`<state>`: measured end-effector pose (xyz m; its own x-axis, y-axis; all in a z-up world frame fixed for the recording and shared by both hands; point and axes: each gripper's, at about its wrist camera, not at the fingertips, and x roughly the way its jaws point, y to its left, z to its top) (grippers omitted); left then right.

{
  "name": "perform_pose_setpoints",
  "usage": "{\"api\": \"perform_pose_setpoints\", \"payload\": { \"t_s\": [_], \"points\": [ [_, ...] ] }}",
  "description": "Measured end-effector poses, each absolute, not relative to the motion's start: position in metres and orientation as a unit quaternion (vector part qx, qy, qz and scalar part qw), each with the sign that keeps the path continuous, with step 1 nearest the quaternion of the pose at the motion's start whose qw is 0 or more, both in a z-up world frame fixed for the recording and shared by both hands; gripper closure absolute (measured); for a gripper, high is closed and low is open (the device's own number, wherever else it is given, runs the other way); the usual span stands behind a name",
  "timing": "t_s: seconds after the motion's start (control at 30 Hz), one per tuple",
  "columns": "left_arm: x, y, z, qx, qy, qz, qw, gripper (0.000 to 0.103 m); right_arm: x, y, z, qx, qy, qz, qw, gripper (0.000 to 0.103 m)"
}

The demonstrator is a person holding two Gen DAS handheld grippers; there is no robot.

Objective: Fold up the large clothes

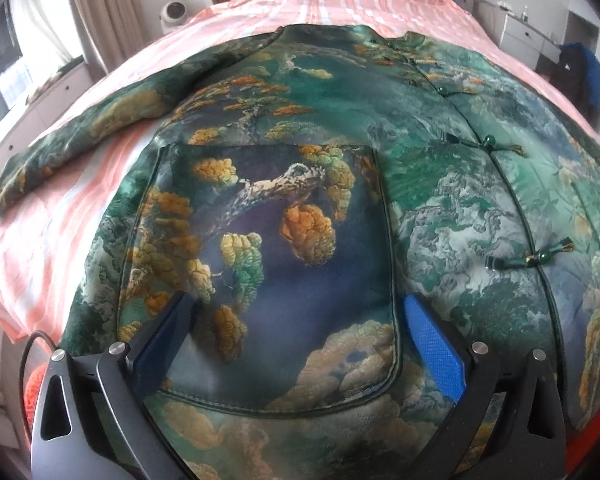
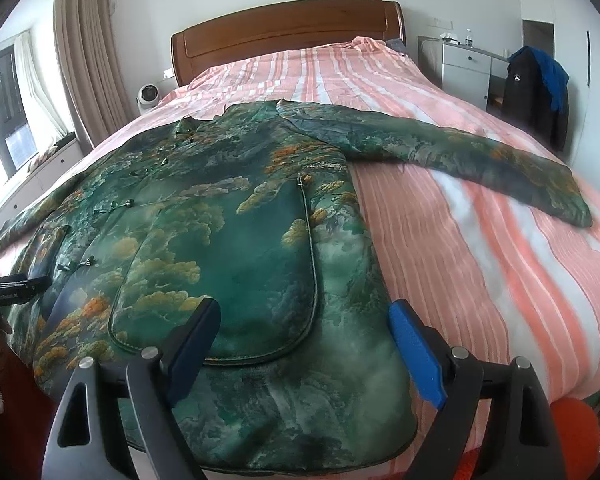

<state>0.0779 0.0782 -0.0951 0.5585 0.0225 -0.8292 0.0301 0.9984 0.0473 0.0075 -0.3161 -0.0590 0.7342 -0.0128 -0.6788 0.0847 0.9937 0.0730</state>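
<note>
Lying flat on the striped bed (image 2: 480,240), front up, the printed jacket (image 2: 228,208) runs its long axis from the near hem to the far collar, sleeves spread left and right. Both grippers hover over the near hem: the left gripper (image 1: 300,312) above the left pocket (image 1: 268,264), the right gripper (image 2: 304,320) above the right pocket. Both sets of fingers stand wide apart, gripping nothing. Each hand looks nearest its own hem corner.

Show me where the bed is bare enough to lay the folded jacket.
Widest bare bedspread lies between the jacket body and its outstretched sleeve. Another clear band runs between collar and headboard. The near half is crowded with jacket.
</note>
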Motion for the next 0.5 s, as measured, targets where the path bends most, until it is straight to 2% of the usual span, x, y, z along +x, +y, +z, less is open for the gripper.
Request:
{"api": "perform_pose_setpoints", "payload": {
  "t_s": [0.17,0.27,0.5],
  "points": [
    [0.079,0.076,-0.090,0.037,0.464,-0.008,0.885,0.000,0.002,-0.316,-0.049,0.053,0.343,-0.031,0.937,0.017],
    [0.070,0.077,-0.080,0.030,0.429,-0.013,0.903,0.000,-0.003,-0.314,-0.043,0.044,0.328,-0.052,0.942,0.012],
    [0.053,0.077,-0.055,0.028,0.349,-0.023,0.936,0.000,-0.006,-0.317,-0.038,0.023,0.319,-0.074,0.945,0.012]
  ]
}}
